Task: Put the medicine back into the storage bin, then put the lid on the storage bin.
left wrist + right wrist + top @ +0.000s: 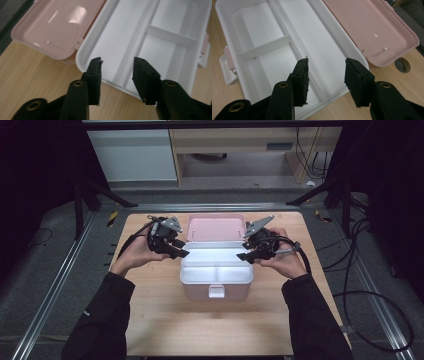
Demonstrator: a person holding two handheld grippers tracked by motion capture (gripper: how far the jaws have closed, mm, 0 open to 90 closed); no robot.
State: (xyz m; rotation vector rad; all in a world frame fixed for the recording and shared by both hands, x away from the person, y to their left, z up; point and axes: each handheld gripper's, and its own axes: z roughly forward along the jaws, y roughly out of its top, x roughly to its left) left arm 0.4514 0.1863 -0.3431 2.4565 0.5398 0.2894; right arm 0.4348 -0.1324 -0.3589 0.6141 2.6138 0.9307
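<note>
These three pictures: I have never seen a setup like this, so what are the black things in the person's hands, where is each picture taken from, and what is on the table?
There is no robot here. A person holds a hand-held black tool with two jaws in each hand: the left tool and the right tool. The wide picture comes from a fixed camera above the person, looking down on the wooden table. The other two come from cameras riding on each tool, looking along its jaws. On the table stands a pink box with its lid swung open behind it and a white divided tray inside, which looks empty. Both tools are open and hold nothing; they hover at the tray's two ends.
</note>
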